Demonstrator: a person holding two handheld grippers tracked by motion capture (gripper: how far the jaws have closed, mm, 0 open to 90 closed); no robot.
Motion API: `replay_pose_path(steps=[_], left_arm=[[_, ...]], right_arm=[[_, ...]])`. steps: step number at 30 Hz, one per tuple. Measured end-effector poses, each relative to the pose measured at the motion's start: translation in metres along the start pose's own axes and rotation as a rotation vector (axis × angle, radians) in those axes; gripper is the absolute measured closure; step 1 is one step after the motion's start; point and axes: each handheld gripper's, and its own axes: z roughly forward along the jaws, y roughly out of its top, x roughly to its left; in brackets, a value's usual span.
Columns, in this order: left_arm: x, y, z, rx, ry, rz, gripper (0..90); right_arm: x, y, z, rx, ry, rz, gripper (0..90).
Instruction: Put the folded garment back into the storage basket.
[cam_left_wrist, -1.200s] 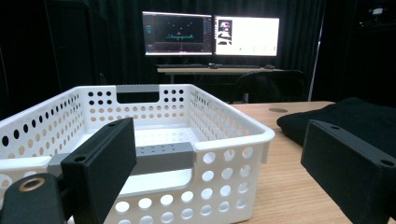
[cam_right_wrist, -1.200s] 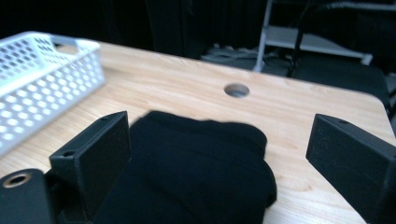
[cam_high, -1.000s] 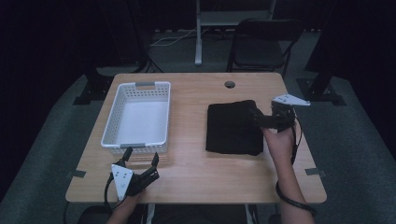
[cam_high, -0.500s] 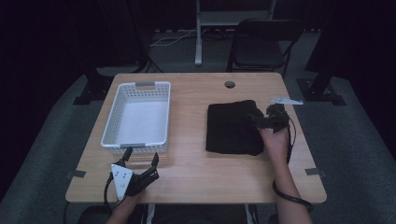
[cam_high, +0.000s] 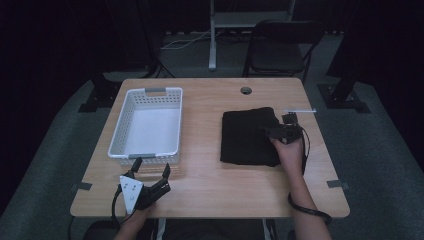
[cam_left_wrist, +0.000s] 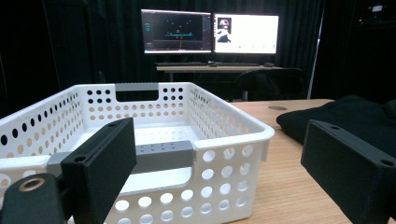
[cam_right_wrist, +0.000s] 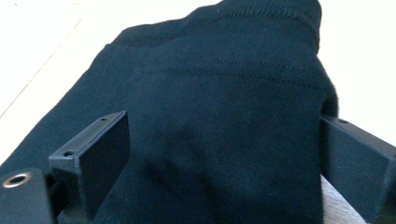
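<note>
The table (cam_high: 210, 170) carries a white basket (cam_high: 148, 125) near its left edge and a folded black garment (cam_high: 247, 137) right of centre. The right gripper (cam_high: 270, 131) straddles the garment's right edge, jaws apart, seemingly touching cloth. The left gripper (cam_high: 151, 171) is held open at the near edge.

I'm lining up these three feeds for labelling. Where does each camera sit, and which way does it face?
High view: above the person's side, looking forward and down on the table; forearms and both hand-held grippers show.
Left gripper view: rides the left hand-held gripper, facing the white basket; both jaws show.
Right gripper view: rides the right hand-held gripper, jaws around the black folded garment.
Shared: all show the garment.
</note>
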Motion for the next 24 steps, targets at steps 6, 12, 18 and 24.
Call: replay_pose_path(steps=[6, 12, 18, 24], left_arm=[[0.000, 0.000, 0.000, 0.000, -0.001, 0.000, 11.7], [0.000, 0.000, 0.000, 0.000, -0.004, 0.001, 11.7], [0.000, 0.000, 0.000, 0.000, -0.005, 0.002, 11.7], [0.000, 0.000, 0.000, -0.002, -0.007, 0.001, 11.7]], right_arm=[[-0.001, -0.003, 0.007, 0.053, -0.002, -0.016, 11.0], [-0.001, -0.006, 0.013, 0.074, -0.008, -0.016, 10.9], [-0.001, -0.008, 0.014, 0.070, 0.013, -0.061, 10.7], [0.002, -0.011, 0.013, 0.064, 0.026, -0.090, 28.8]])
